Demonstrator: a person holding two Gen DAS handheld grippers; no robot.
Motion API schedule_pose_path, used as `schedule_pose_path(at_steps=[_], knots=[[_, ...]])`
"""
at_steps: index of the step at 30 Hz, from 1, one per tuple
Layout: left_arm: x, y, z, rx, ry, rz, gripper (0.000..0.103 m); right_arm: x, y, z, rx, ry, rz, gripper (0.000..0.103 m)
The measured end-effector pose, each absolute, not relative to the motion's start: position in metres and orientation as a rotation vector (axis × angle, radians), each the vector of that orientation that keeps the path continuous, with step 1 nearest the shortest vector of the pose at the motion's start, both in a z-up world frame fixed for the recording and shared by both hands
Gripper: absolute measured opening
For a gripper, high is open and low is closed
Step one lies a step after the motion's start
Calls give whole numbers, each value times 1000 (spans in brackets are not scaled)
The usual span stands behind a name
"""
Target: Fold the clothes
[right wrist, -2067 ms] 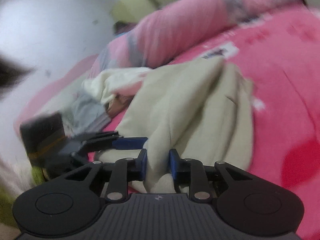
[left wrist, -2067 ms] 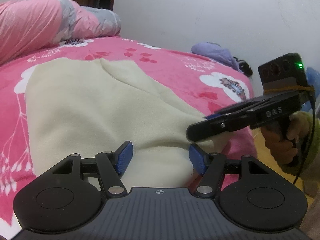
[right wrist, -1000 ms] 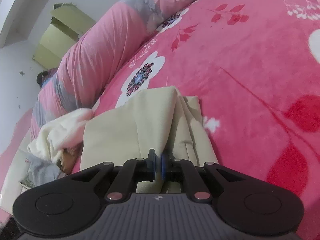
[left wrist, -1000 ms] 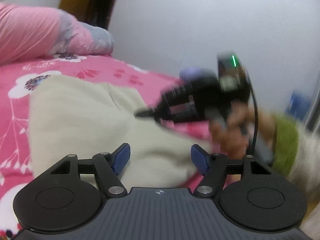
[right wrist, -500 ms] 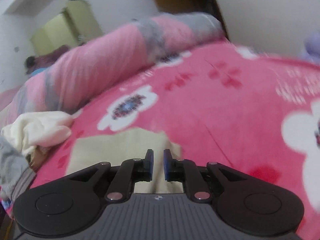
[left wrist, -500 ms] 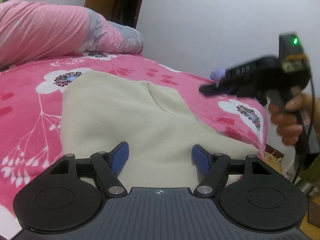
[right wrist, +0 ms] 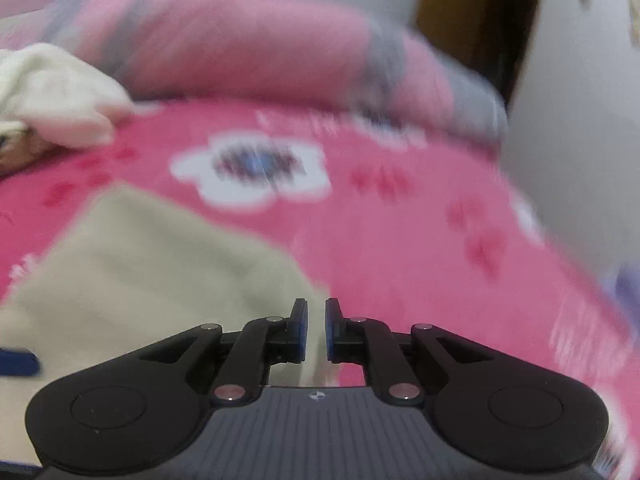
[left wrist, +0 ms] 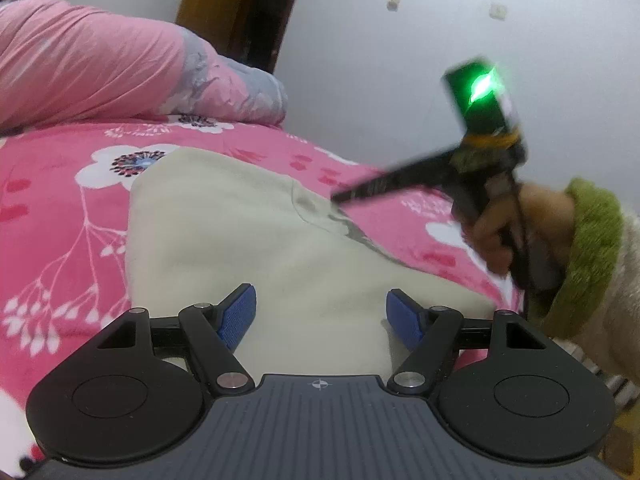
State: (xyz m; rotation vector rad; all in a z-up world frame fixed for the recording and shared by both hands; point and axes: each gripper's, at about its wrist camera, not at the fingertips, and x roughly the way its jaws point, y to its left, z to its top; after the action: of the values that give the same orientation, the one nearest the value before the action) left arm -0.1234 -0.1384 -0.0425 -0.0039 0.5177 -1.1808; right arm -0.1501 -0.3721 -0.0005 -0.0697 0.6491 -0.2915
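Lying behind cream garment (left wrist: 248, 240), rolled pink quilt (left wrist: 88, 64), floral blanket (left wrist: 52, 216)

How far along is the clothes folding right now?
Done: the cream garment lies folded flat on the pink blanket. In hand: nothing; the left tongs are open over it, the right tongs empty. Left: a crumpled cream piece near the quilt.

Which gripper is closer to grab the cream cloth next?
Left. The left gripper sits open right over the cream cloth; the right gripper is lifted above its far edge, nearly closed.
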Motion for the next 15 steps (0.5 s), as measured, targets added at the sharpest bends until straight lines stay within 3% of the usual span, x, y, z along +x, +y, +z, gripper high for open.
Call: schedule_pose_path(at_steps=[4, 11, 15], knots=[[-137, -115, -33, -63, 441, -1163, 71, -128, -331, 30, -111, 572, -80, 9], [-144, -102, -50, -47, 473, -1103, 70, -51, -341, -52, 44, 770, 64, 15], [-137, -100, -51, -113, 496, -1127, 71, -54, -328, -36, -80, 807, -37, 15]])
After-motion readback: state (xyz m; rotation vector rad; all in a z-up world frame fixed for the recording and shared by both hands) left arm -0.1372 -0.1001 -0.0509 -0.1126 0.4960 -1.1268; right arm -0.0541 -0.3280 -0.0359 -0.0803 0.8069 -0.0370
